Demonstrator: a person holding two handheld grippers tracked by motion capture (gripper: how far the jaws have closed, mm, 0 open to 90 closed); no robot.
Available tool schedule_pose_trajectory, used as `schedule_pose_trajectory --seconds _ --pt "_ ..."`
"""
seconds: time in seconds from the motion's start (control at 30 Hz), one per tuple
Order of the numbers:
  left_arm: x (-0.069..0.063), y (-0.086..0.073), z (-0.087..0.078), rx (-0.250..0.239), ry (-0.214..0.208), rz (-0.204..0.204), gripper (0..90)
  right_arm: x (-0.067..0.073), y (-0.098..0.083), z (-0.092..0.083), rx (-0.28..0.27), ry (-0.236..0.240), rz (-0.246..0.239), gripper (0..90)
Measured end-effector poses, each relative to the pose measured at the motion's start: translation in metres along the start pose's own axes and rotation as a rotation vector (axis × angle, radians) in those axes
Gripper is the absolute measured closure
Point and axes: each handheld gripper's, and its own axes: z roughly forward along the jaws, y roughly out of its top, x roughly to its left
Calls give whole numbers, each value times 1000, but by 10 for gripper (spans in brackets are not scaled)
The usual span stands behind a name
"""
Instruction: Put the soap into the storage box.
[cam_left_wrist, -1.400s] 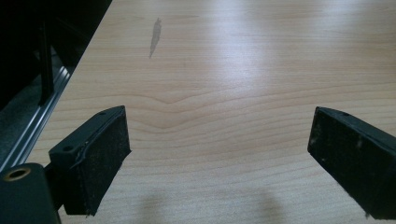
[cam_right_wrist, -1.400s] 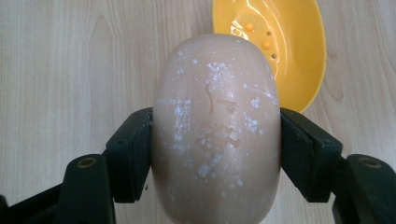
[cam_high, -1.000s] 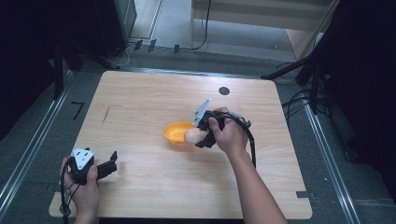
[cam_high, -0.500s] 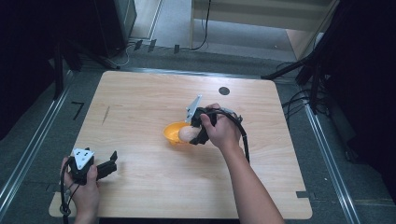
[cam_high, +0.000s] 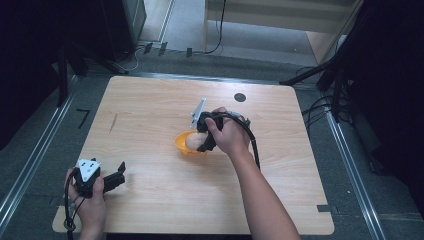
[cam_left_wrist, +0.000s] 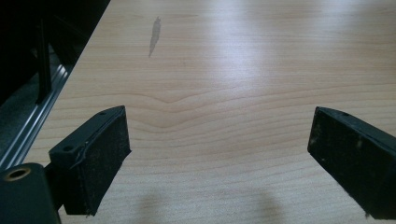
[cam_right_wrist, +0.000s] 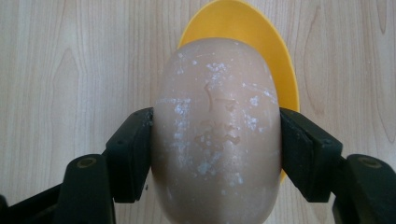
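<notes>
Pinched between the right gripper's (cam_right_wrist: 215, 154) black jaws directly above the shallow yellow plastic bowl (cam_right_wrist: 275, 70), the smooth beige oval soap bar (cam_right_wrist: 217, 135) may squirt sideways if squeezed harder, while the left gripper (cam_left_wrist: 219, 158), well toward the person from the bowl, rests spread and empty.

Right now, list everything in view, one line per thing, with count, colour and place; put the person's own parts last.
table: one, light wood, centre of the high view.
bowl: one, yellow, mid-table, under the right claw.
egg-shaped object: one, pale tan with white flecks, clamped between the right claw's jaws over the bowl.
dark round mark: one, black, far side of the table.
left claw: one, black, jaws wide apart, near left corner of the table.
right claw: one, black, shut on the egg-shaped object.
hands: two, one on each claw.
</notes>
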Motion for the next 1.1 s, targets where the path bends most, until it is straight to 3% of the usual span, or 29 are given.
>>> schedule_pose_trajectory --seconds 0.53,1.1 --pt "0 0 0 0 -2 -2 61 -12 7 11 26 18 0 333" --pt "0 0 0 0 -3 -1 61 -16 6 16 46 32 9 332"
